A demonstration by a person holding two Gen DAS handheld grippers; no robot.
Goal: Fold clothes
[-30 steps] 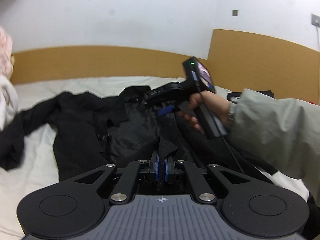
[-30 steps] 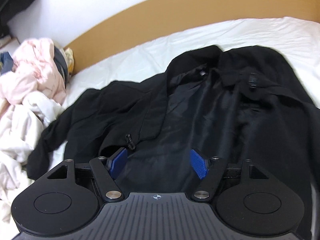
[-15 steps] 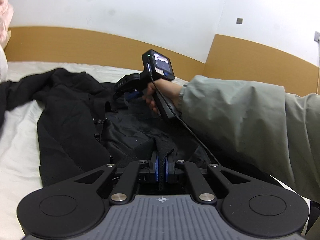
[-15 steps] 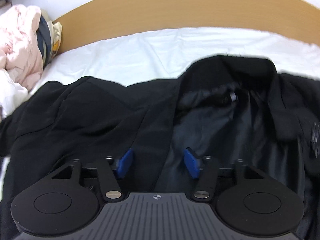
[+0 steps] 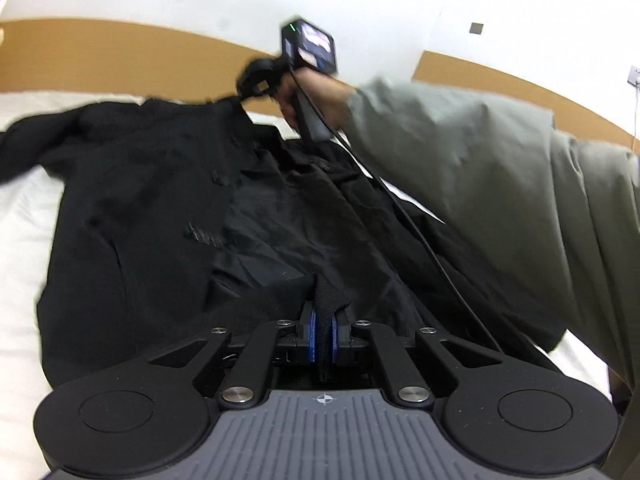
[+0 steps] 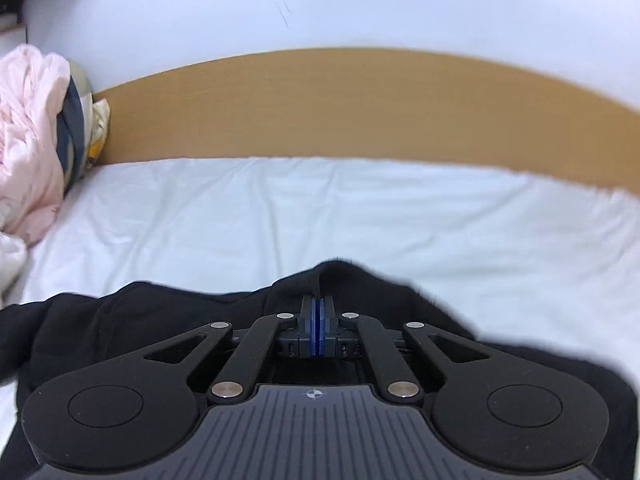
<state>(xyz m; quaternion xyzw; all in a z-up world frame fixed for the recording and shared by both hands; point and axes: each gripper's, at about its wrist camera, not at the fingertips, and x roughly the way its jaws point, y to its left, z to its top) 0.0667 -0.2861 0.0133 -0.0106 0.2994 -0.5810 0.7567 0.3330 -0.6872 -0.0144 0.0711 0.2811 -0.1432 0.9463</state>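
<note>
My left gripper (image 5: pixel 322 334) is clamped on a fold of the black coat (image 5: pixel 168 216) at its near hem, the dark cloth pinched between the blue pads. The coat lies open across the white sheet (image 5: pixel 20 248), lining up, running from near to far. At its far end my right gripper (image 5: pixel 256 78) has just been closing, and its jaws now meet on the coat's far edge, near the collar, which rises to a peak at the tips. To fold well, I judge both grips should keep the cloth taut between them and carry the edge over evenly, so the lining does not bunch. My grey sleeve (image 5: pixel 500 184) covers the coat's right side, and its cable (image 5: pixel 420 236) crosses the lining. The far gripper is blurred, so how much cloth it holds is unclear. From the right wrist, only a hump of coat (image 6: pixel 120 320) shows, with a pink pile (image 6: pixel 28 140) at far left.
</note>
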